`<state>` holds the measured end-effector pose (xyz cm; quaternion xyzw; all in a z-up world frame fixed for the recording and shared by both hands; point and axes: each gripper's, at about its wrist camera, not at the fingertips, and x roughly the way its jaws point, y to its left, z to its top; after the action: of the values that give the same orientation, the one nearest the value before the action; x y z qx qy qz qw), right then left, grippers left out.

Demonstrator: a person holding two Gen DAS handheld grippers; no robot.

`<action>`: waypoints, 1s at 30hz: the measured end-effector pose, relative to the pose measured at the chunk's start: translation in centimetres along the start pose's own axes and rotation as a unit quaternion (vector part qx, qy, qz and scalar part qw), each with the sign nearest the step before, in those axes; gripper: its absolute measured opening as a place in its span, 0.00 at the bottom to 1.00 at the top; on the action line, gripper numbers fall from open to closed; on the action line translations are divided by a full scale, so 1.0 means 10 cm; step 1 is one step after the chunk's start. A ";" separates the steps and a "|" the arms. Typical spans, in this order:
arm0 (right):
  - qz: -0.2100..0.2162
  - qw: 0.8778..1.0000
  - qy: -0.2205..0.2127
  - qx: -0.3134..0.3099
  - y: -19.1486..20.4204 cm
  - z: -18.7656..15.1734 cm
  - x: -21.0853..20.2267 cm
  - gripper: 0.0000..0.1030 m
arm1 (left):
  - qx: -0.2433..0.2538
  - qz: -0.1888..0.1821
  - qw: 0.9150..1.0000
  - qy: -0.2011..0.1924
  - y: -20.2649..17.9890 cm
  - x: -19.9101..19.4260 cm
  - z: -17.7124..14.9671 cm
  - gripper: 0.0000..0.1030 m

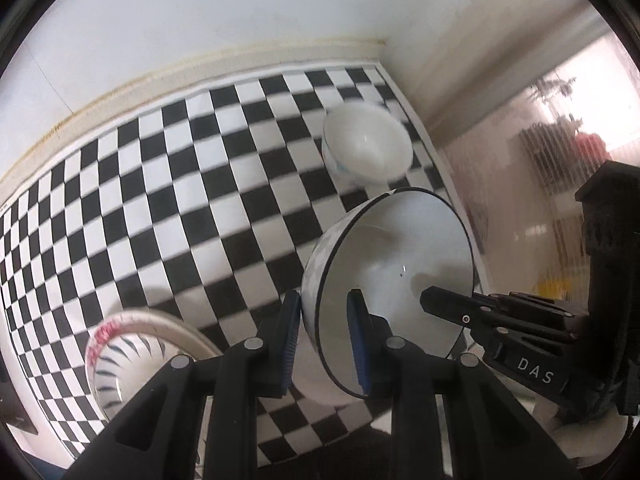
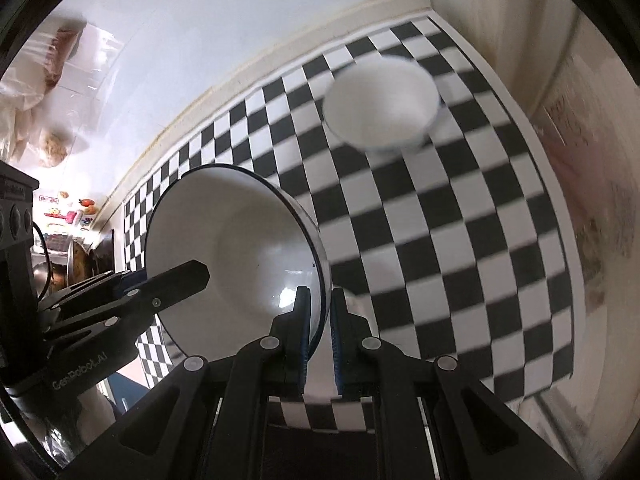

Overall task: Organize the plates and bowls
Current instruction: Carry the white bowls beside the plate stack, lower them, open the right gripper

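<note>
The white enamel bowl with a dark rim sits lower centre of both frames, tilted on edge above the black-and-white checkered cloth. The left gripper and right gripper each clench opposite rim walls, probably to steady its carry toward the blurred plain white bowl upper right.

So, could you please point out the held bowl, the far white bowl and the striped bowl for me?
Held bowl [image 1: 400, 264]: left wrist view, on its white inner wall.
Far bowl [image 2: 380, 108]: right wrist view, inside, near the middle.
Striped bowl [image 1: 120, 356]: left wrist view, on its striped inside.
</note>
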<state>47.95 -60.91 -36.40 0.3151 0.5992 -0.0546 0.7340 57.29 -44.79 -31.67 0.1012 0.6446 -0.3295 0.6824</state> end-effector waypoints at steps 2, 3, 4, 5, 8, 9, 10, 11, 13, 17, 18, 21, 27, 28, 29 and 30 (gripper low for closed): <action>-0.003 1.000 0.006 0.002 -0.05 -0.13 0.05 0.11 | 0.003 0.002 1.000 0.011 -0.01 0.08 -0.12 0.21; -0.004 1.000 0.009 0.006 -0.08 -0.19 0.08 0.11 | 0.001 0.001 1.000 0.021 -0.01 0.14 -0.19 0.21; -0.005 1.000 0.015 0.007 -0.11 -0.23 0.11 0.11 | 0.000 0.000 1.000 0.027 -0.01 0.18 -0.23 0.21; -0.004 1.000 0.021 0.012 -0.15 -0.29 0.15 0.11 | -0.001 0.000 0.999 0.034 0.00 0.22 -0.26 0.21; -0.006 0.999 0.035 0.020 -0.24 -0.39 0.28 0.11 | -0.004 0.000 0.998 0.057 0.02 0.38 -0.38 0.21; -0.008 0.999 0.038 0.021 -0.25 -0.42 0.31 0.11 | -0.004 0.004 0.998 0.065 0.02 0.45 -0.41 0.21; -0.012 0.999 0.042 0.019 -0.27 -0.45 0.35 0.11 | -0.002 0.007 0.997 0.071 0.01 0.50 -0.43 0.21; -0.014 0.999 0.044 0.020 -0.28 -0.46 0.38 0.11 | -0.002 0.011 0.997 0.078 0.01 0.56 -0.45 0.21; -0.018 0.998 0.052 0.020 -0.32 -0.50 0.46 0.11 | -0.001 0.018 0.996 0.086 0.01 0.64 -0.47 0.21; -0.021 0.997 0.066 0.024 -0.39 -0.55 0.61 0.10 | -0.005 0.027 0.993 0.113 0.00 0.83 -0.52 0.21; -0.022 0.997 0.071 0.022 -0.40 -0.56 0.64 0.10 | -0.006 0.032 0.992 0.119 0.00 0.87 -0.53 0.21; -0.024 0.996 0.078 0.017 -0.38 -0.57 0.69 0.11 | -0.004 0.044 0.990 0.133 -0.03 0.98 -0.51 0.21; -0.037 0.995 0.089 0.012 -0.35 -0.52 0.72 0.11 | -0.001 0.052 0.987 0.150 -0.08 1.07 -0.48 0.21; -0.039 0.995 0.090 0.010 -0.33 -0.52 0.72 0.11 | -0.002 0.053 0.987 0.152 -0.08 1.08 -0.47 0.21; -0.043 0.995 0.091 0.008 -0.31 -0.50 0.72 0.11 | -0.003 0.053 0.987 0.154 -0.09 1.09 -0.48 0.21; -0.048 0.994 0.095 0.006 -0.29 -0.49 0.73 0.11 | -0.002 0.055 0.986 0.157 -0.09 1.10 -0.49 0.21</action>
<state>44.49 -58.41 -44.65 0.2946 0.6801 -0.0630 0.6684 52.22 -46.26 -42.56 0.1859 0.7378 -0.2705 0.5898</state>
